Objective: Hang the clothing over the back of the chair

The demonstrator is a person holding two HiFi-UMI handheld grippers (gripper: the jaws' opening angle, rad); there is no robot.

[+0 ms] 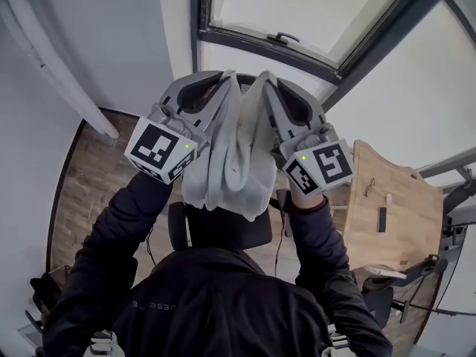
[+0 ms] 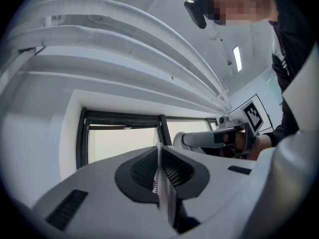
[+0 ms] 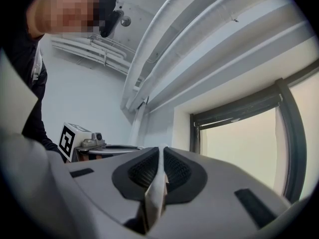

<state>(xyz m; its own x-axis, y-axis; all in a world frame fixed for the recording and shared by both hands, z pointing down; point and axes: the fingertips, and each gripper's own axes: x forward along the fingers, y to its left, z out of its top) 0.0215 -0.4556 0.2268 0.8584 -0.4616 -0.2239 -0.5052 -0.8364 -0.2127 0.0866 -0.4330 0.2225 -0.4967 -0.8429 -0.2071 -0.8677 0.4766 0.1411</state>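
A pale grey garment hangs in folds between my two grippers, raised high in front of the window. My left gripper is shut on one edge of the garment, which shows as a thin fabric strip pinched between its pads. My right gripper is shut on another edge of the garment. The two grippers are close together, side by side. Below the cloth, the black chair shows its backrest and armrests, partly hidden by the garment.
A window with a dark frame is straight ahead. A wooden desk with small items stands at the right. White pipes run along the wall at the left. Wood floor lies beneath.
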